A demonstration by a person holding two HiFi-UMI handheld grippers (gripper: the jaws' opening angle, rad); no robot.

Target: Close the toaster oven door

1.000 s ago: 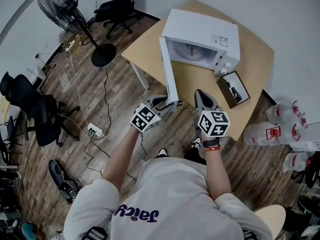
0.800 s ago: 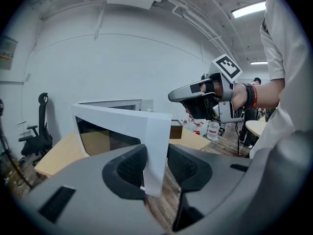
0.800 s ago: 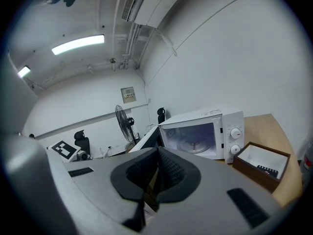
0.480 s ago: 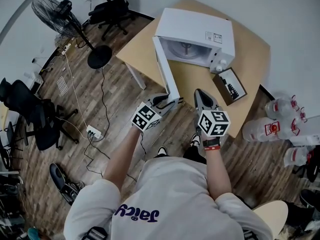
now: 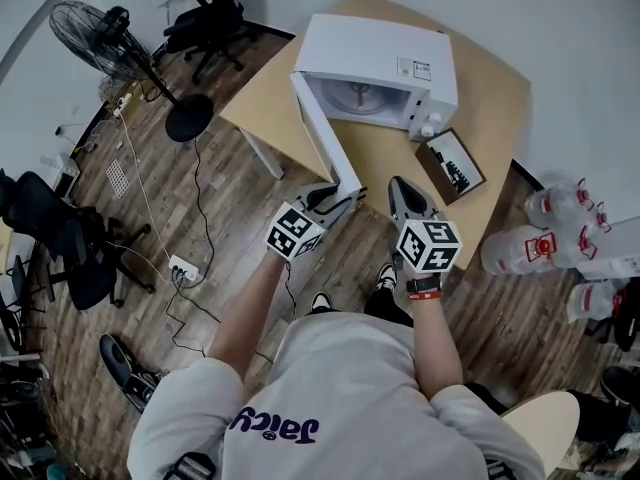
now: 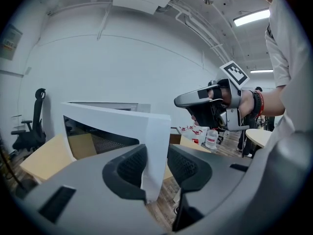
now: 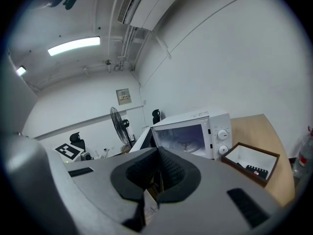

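Currently the door [image 5: 325,138] stands wide open, swung out from the left side of the white oven [image 5: 385,63] towards the person, at roughly a right angle to the oven's front. Its free edge reaches the near edge of the worktop [image 5: 385,168]. The left gripper [image 5: 340,200] has that edge: in the left gripper view the door's white rim fills the gap between the two dark pads, and the jaws are closed onto it from both sides. The oven's chamber is open to view, with a round plate showing inside.

The right gripper [image 5: 400,188] hangs just beside the left one, over the worktop's near edge and apart from the door. Its jaws are pressed together with nothing between them, pointing at the oven's front.

The oven sits towards the back of the tan worktop. Just right of it, near the control knobs, lies a shallow brown box [image 5: 452,166] with small dark things inside. Several clear bottles [image 5: 560,233] with red caps stand on the wooden floor [image 5: 220,218] off the worktop's right side. A standing fan [image 5: 95,33] is well apart at far left.
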